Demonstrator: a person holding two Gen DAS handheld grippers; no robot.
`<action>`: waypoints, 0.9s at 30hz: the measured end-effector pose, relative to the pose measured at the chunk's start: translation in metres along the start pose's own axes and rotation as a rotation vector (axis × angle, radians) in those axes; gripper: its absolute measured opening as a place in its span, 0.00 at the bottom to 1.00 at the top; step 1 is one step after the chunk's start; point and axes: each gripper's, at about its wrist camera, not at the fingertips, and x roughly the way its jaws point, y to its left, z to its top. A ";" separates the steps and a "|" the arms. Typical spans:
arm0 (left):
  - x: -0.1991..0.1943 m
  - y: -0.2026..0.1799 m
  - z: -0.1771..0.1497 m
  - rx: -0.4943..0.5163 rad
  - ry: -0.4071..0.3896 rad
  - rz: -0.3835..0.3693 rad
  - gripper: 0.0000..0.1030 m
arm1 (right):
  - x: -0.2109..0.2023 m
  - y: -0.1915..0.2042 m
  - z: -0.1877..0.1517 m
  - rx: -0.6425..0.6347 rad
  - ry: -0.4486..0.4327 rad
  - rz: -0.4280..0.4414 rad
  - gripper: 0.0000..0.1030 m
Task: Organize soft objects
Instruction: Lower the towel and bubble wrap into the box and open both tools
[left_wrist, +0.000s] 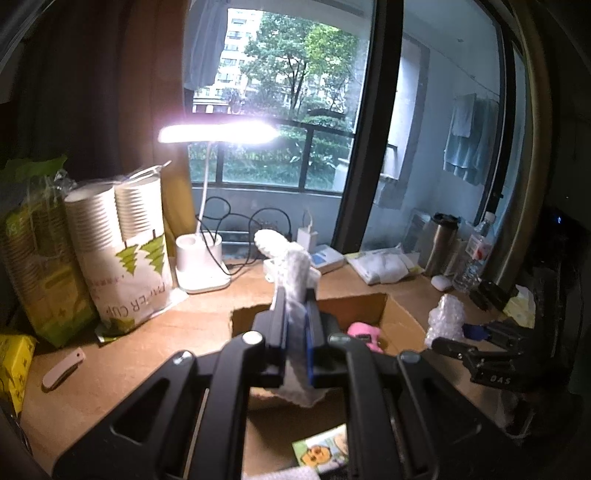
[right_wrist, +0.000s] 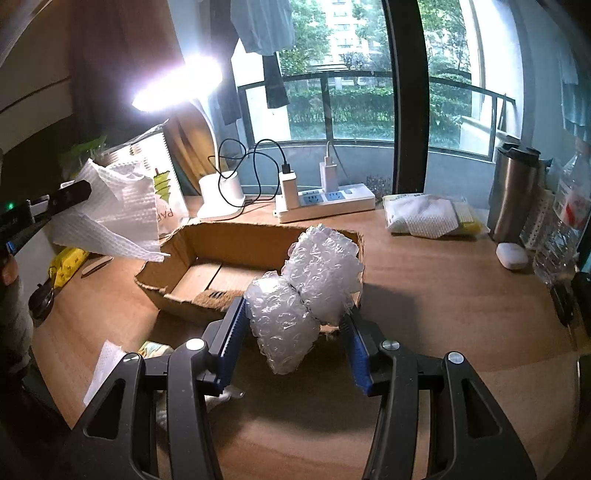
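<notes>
The cardboard box (right_wrist: 207, 258) sat open on the desk (right_wrist: 443, 295), just beyond both sets of jaws. The right gripper (right_wrist: 295, 321) pinched a bubble wrap wad (right_wrist: 306, 288) at the box's near wall. The left gripper (left_wrist: 295, 306) clamped a white paper towel (left_wrist: 295, 273) above the box, where a pink soft toy (left_wrist: 364, 332) lay.

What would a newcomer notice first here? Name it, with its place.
The glaring desk lamp at the desk's back left. Below it, the right gripper clamps a wad of bubble wrap over the near edge of the open cardboard box, while the left gripper holds a white paper towel aloft.
</notes>
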 end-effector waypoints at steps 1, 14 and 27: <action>0.004 0.001 0.001 -0.001 0.001 0.001 0.07 | 0.002 -0.001 0.002 0.000 -0.001 0.001 0.52; 0.068 0.015 -0.011 -0.032 0.096 0.006 0.07 | 0.039 -0.014 0.012 0.006 0.029 0.012 0.52; 0.119 0.014 -0.034 -0.019 0.226 0.010 0.09 | 0.064 -0.022 0.008 0.039 0.082 0.028 0.52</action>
